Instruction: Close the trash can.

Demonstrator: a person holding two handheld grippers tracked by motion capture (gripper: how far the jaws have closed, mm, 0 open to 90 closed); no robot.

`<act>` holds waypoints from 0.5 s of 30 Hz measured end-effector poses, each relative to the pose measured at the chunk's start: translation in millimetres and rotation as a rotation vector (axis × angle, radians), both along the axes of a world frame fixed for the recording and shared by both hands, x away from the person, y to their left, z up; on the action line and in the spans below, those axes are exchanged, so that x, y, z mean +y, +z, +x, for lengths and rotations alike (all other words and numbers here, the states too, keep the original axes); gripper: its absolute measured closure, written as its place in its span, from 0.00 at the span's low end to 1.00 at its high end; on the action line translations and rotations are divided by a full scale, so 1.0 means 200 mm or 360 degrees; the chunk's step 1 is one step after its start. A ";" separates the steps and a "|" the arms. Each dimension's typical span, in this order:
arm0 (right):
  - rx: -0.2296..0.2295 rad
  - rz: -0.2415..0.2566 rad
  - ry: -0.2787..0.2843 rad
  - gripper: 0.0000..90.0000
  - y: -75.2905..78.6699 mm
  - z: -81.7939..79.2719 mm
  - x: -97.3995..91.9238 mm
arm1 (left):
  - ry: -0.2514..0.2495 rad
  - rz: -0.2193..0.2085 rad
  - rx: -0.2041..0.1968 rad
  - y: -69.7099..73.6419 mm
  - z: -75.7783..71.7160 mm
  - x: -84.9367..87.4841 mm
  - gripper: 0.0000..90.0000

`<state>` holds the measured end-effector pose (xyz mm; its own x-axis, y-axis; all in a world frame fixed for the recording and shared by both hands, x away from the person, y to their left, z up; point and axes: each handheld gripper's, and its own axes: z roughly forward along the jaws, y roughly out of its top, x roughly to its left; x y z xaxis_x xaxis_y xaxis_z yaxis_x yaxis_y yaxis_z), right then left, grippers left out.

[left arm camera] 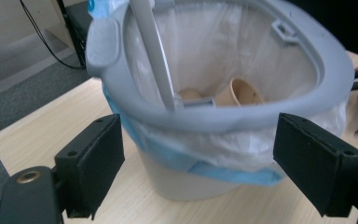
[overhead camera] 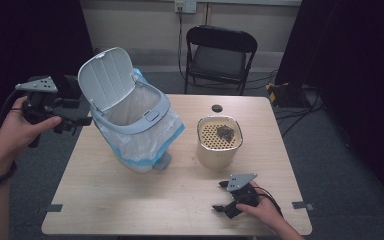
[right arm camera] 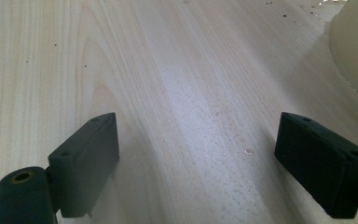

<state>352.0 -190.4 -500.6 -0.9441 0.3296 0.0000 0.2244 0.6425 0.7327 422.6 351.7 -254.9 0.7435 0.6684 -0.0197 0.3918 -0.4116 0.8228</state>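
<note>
the wooden table (overhead camera: 130, 200) carries everything, with a black folding chair (overhead camera: 220, 52) standing behind its far edge. largest on it is the small grey bin (overhead camera: 135, 120), lined with a white and blue bag (overhead camera: 145, 145), standing on the left half of the table and tipped toward the left, its lid (overhead camera: 105, 77) swung up and open; in the left gripper view paper cups (left arm camera: 244, 92) lie inside at the bottom. to the bin's right, well apart, stands a cream canister (overhead camera: 219, 141) with a perforated top and a dark clump on it. the left gripper (overhead camera: 82, 120) hangs off the table's left edge just beside the bin, jaws spread wide, grasping nothing. the right gripper (overhead camera: 224, 196) rests low on the near right of the table, jaws likewise spread over bare wood.
</note>
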 end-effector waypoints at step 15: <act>0.0003 0.0002 -0.0001 0.15 0.00 0.00 0.00 | -0.0010 0.0035 -0.0033 0.11 0.05 -0.14 0.16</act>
